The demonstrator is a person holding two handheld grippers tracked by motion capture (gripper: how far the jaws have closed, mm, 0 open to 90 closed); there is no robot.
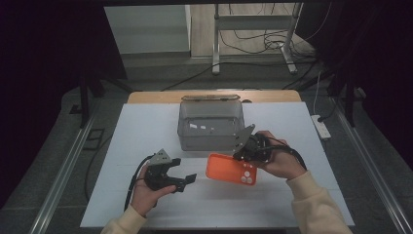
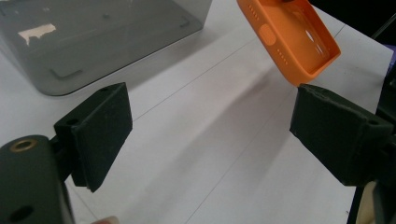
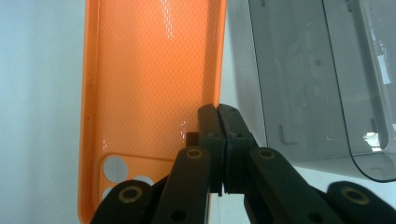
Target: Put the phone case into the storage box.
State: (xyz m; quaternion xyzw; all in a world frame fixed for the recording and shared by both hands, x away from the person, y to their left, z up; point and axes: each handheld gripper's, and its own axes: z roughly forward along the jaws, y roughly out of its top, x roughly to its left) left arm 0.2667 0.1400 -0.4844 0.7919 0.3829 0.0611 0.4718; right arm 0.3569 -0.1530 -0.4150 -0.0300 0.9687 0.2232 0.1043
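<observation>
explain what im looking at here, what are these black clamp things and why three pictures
A person sits at a white table and holds a black two-jaw clamp tool in each hand. There is no robot arm.

The high view looks down on the table from above the person. The other two pictures come from small cameras riding on each tool, looking along its jaws.

On the table stands a clear plastic box, open on top. Nearer the person is an orange phone case.

The right hand-held gripper is shut on one long edge of the phone case; its own view shows the jaws pinched on that rim, inside of the case facing the camera, box beside it.

The left hand-held gripper is open, holds nothing, and points toward the case.
</observation>
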